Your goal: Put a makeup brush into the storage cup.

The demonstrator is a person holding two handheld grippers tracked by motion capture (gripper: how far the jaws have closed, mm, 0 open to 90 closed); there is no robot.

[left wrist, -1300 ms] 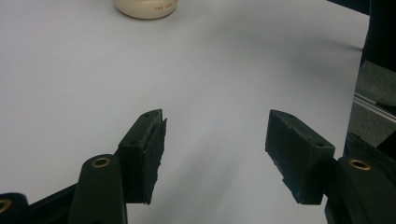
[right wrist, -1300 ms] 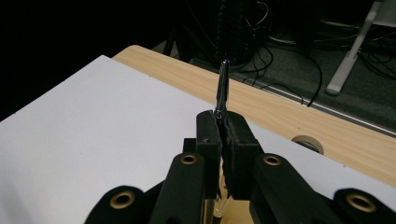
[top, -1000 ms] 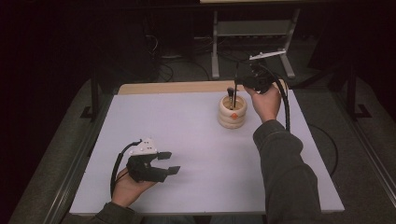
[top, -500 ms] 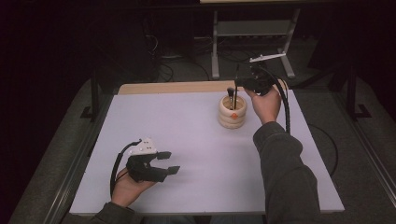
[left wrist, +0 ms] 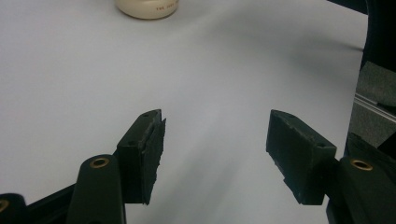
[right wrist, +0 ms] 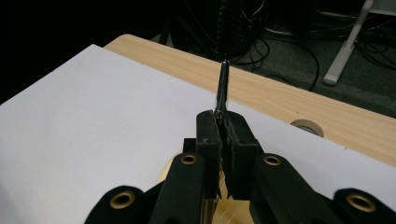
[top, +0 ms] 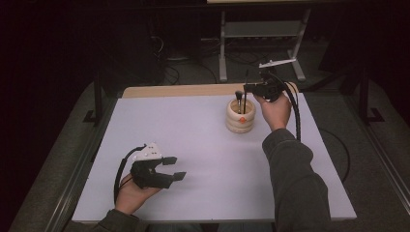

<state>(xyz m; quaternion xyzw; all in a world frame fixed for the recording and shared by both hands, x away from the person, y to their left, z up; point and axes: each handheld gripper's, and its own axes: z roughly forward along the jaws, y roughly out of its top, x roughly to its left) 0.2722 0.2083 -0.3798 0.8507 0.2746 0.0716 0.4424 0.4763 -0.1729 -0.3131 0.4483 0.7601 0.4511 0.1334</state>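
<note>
Right tool (top: 246,88) clamped on thin dark rod (right wrist: 222,84), upright over cream holder (top: 240,117) for vertical slotting; left tool (top: 173,167) open, empty, parked near table (top: 193,140) front edge.

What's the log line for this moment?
right gripper: shut on brush over holder | left gripper: open, empty, above table

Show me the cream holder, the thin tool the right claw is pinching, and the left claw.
Cream holder (top: 240,122), high view, its ribbed side wall.
Thin tool (right wrist: 222,86), right gripper view, shaft above the jaws.
Left claw (top: 174,167), high view, midway between its open fingertips.
</note>
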